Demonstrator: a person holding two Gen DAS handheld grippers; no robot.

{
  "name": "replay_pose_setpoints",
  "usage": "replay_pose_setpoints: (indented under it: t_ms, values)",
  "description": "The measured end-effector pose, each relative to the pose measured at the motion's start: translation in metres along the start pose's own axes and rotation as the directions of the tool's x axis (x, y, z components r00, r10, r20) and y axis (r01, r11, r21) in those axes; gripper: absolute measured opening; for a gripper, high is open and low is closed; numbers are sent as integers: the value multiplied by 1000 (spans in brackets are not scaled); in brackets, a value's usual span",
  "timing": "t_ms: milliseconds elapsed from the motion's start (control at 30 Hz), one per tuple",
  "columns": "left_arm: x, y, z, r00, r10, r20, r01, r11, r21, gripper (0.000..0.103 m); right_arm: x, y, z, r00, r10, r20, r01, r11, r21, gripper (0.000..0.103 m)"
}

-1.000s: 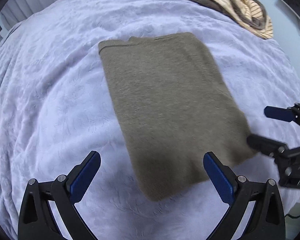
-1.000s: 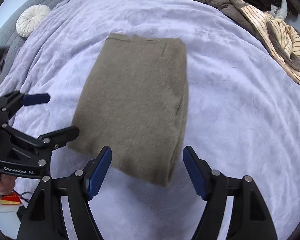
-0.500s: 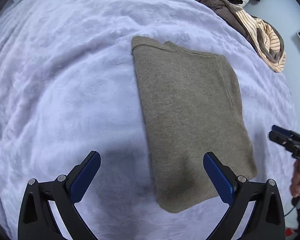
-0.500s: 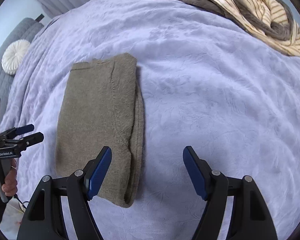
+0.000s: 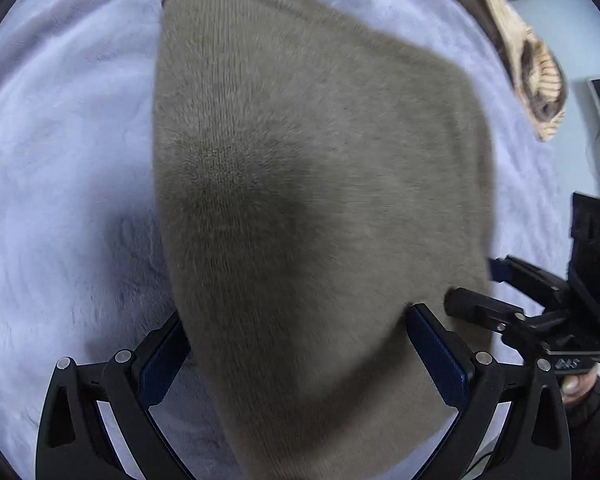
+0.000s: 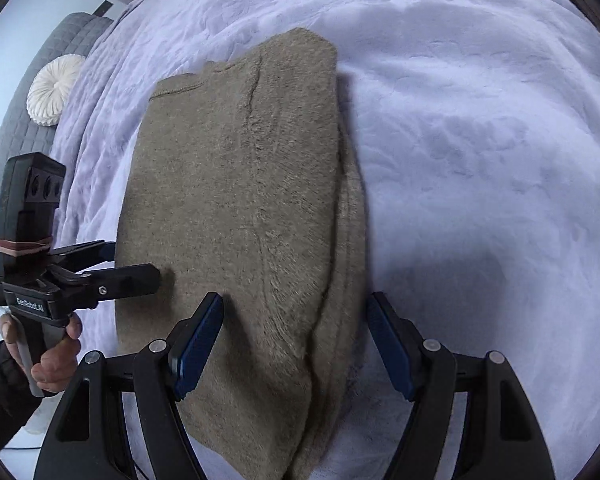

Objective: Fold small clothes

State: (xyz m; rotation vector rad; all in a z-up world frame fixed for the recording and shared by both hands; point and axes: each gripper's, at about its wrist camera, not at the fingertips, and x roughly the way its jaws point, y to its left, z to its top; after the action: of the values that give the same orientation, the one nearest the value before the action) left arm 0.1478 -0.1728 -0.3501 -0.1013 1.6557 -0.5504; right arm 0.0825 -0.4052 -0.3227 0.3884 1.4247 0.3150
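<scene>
From my left wrist camera, the left gripper (image 5: 300,344) has its jaws spread wide either side of the folded olive sweater (image 5: 320,200) on the lilac bedspread (image 5: 60,160), with the right gripper (image 5: 496,292) entering at 3 o'clock. From my right wrist camera, the right gripper (image 6: 292,340) is likewise agape over the sweater's near end, the left gripper (image 6: 116,268) at 9 o'clock, one finger above the sweater's edge.

I am seeing an olive-brown sweater (image 5: 320,200) lying on a pale lilac blanket (image 6: 480,140). My claws are showing black frames and blue pads (image 6: 196,340). A white round cushion (image 6: 54,90) is leaning against a grey quilted headboard (image 6: 32,136); cream-and-brown striped clothes (image 5: 540,76) are lying beyond.
</scene>
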Motion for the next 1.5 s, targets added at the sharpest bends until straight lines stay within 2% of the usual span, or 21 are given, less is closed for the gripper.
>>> replay_pose_setpoints:
  t_ms: [67,133,200,233,267,333,400,500,633,833,1033,1500]
  values:
    - [10,2,3,1000,-13,-13,13,1000,8,103,14,2,7,1000,-1,-13,1,1000,-13,77]
    - [13,5,4,999,-37,-5,37,999,-6,102,26,4,14,999,34,-18,-34,999,-4,75]
    - [12,3,4,999,-53,12,53,999,-4,80,34,8,17,999,50,-18,-51,999,-17,69]
    - [10,1,3,998,-52,16,52,999,0,75,36,9,18,999,50,-18,-51,998,-25,62]
    - [7,-2,2,998,-56,23,56,998,8,66,37,9,19,998,62,-21,-63,998,-21,58]
    - [0,-6,-1,998,-53,28,52,998,21,57,30,9,20,996,84,-10,-84,996,2,40]
    - [-5,-10,-4,998,-56,29,55,998,24,50,22,13,17,996,89,6,-89,996,1,33]
    - [-12,-19,-5,999,-23,38,21,998,51,48,15,24,14,998,62,20,-62,998,-6,30]
    - [-17,-22,-2,999,-6,40,5,1000,29,47,11,36,15,1000,9,19,-9,1000,5,29]
    - [-29,-37,-11,997,68,37,-69,997,36,47,-6,62,8,997,-70,24,70,998,5,28]
    - [-44,-56,-25,992,118,32,-120,991,62,47,-18,76,-7,995,-96,6,96,995,17,28]
    - [-68,-86,-84,985,162,59,-167,982,87,47,-45,103,-55,996,-90,17,91,996,-13,28]
